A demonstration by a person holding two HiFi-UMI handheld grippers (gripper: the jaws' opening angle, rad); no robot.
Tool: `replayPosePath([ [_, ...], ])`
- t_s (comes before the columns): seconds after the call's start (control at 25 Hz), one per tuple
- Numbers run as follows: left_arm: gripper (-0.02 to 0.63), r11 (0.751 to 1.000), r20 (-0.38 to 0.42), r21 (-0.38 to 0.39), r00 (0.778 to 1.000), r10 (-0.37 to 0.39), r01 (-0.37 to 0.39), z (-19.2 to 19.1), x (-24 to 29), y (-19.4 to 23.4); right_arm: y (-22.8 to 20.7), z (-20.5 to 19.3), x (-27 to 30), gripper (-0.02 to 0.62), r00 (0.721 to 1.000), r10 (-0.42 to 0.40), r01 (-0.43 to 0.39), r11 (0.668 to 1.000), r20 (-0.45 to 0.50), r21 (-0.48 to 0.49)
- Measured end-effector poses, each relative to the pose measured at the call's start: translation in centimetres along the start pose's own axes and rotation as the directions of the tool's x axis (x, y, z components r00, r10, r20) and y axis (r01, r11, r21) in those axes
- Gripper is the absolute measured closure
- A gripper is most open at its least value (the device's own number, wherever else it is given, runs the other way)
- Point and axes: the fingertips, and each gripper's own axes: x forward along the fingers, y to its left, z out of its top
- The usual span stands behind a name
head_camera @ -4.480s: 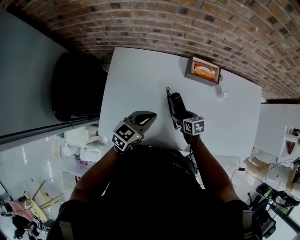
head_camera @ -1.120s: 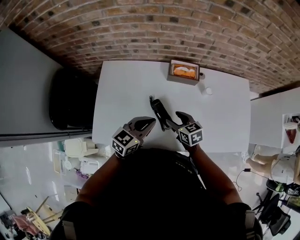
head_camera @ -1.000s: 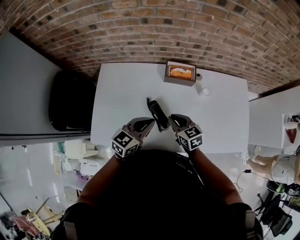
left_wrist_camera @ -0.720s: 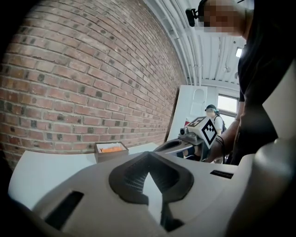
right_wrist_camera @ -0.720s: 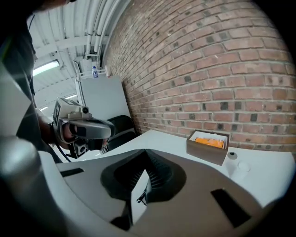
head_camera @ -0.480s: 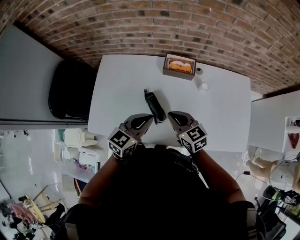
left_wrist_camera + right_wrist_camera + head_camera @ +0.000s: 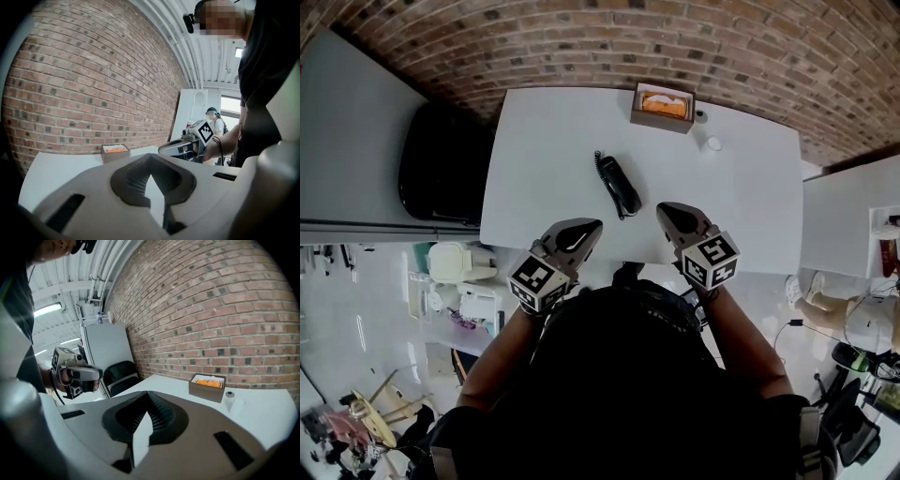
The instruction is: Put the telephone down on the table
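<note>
Shows the telephone (image 7: 618, 186) lying flat on the white table (image 7: 750, 206), long axis slanting from far left to near right. Places it just ahead of and between 2 grippers, seemingly nearer the right gripper (image 7: 664, 208) than the left gripper (image 7: 592, 225). Finds both with jaws together, clamped on nothing.

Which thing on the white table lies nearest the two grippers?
The black telephone, lying alone midway across the table; the brown box sits at its far edge.
</note>
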Motion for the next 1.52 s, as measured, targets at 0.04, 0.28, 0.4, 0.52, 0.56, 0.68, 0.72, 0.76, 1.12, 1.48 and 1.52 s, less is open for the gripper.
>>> replayPosePath([
  [0.04,0.598,1.000,-0.006,0.006,1.000,-0.008,0.008,-0.3,-0.8,-0.3,0.7,-0.2,-0.1,0.578,1.000,-0.007,0.007,1.000,0.001,0.001],
  [0.28,0.598,0.998,-0.003,0.038,0.999,-0.053,0.053,-1.6,-6.5,-3.3,6.8,-0.9,-1.8,0.580,0.998,-0.050,0.051,0.999,0.038,-0.008],
  [0.4,0.598,0.996,0.012,0.047,0.997,-0.074,0.074,-2.1,-9.5,-5.0,9.9,-2.2,-2.6,0.580,0.997,-0.068,0.069,0.997,0.035,-0.018],
  [0.52,0.598,0.994,0.017,0.038,0.995,-0.100,0.100,-3.2,-12.2,-7.1,13.1,-3.6,-3.9,0.578,0.996,-0.089,0.089,0.996,0.031,-0.015],
  [0.56,0.598,0.993,0.015,0.037,0.994,-0.111,0.110,-3.6,-13.1,-7.8,14.1,-4.0,-4.3,0.580,0.995,-0.095,0.095,0.995,0.030,-0.012],
  [0.68,0.598,0.991,0.011,0.029,0.991,-0.133,0.133,-4.9,-15.4,-9.4,17.0,-5.6,-5.4,0.579,0.994,-0.108,0.108,0.994,0.022,-0.004],
  [0.72,0.598,0.990,0.011,0.024,0.990,-0.138,0.138,-5.2,-15.9,-9.8,17.8,-6.0,-5.8,0.578,0.994,-0.112,0.112,0.994,0.019,0.000],
  [0.76,0.598,0.989,0.013,0.018,0.989,-0.144,0.144,-5.4,-16.3,-10.2,18.4,-6.4,-6.3,0.579,0.993,-0.118,0.118,0.993,0.016,0.004],
  [1.12,0.598,0.982,0.047,0.042,0.981,-0.186,0.184,-5.1,-16.4,-16.3,20.5,-7.6,-12.6,0.580,0.988,-0.150,0.150,0.989,0.034,-0.006],
  [1.48,0.598,0.988,0.080,0.003,0.984,-0.156,0.157,-6.0,-14.3,-26.8,22.3,-11.3,-20.2,0.580,0.995,-0.077,0.078,0.997,0.066,-0.016],
  [1.52,0.598,0.987,0.084,0.006,0.983,-0.161,0.162,-6.2,-14.0,-28.2,22.6,-11.6,-21.3,0.580,0.995,-0.067,0.068,0.998,0.078,-0.019],
])
